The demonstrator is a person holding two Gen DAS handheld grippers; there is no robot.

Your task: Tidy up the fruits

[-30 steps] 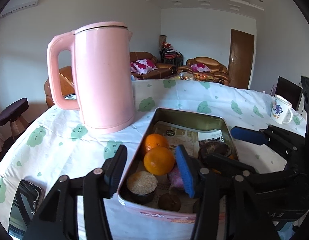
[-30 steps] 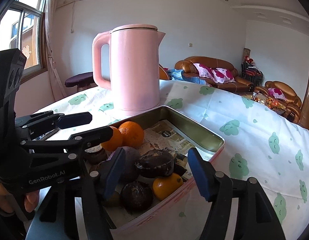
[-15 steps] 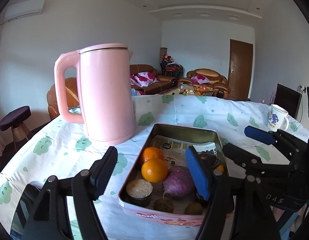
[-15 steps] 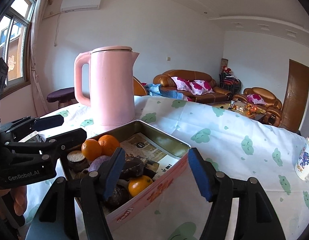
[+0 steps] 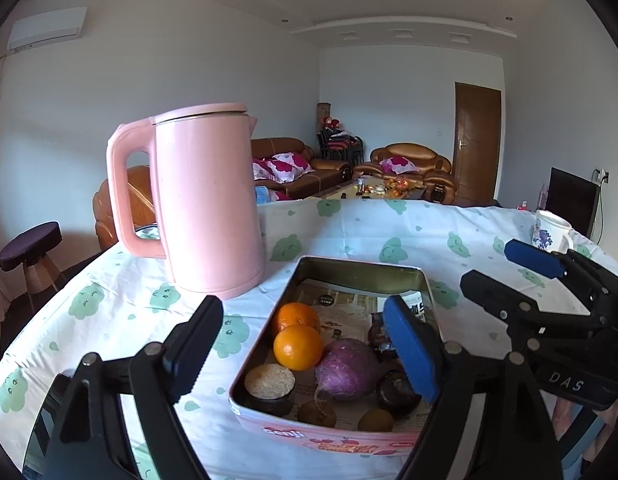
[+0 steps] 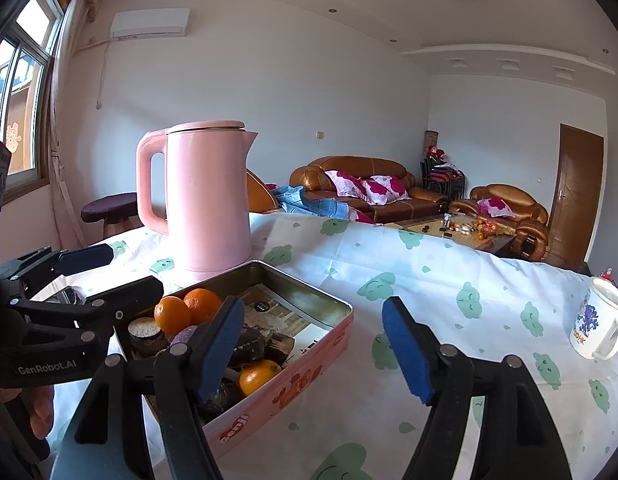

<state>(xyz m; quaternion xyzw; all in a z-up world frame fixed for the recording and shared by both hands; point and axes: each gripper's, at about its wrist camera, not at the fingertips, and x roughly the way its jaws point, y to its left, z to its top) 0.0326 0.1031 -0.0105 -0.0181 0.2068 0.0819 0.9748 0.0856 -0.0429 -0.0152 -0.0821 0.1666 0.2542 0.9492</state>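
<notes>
Rectangular tin (image 5: 361, 276) on the worktop (image 5: 429, 224), just right of a pink kettle (image 5: 205, 200), holding two oranges (image 5: 298, 347), a purple fruit (image 5: 347, 368) and dark ones. Left gripper (image 5: 305, 354) jaws just opened wide, empty. Right gripper (image 6: 315, 346) jaws also just parted, gripping nothing, near the tin's right wall.

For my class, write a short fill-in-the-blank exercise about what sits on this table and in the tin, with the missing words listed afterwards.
1. The tall kettle standing behind the tin is ____ in colour.
2. The two oranges lie ____ the tin.
3. The white mug with a blue pattern stands ____ the tin, on the tablecloth.
4. Between the fingers of the right gripper there is ____ held.

Missing words: pink; inside; outside; nothing
</notes>
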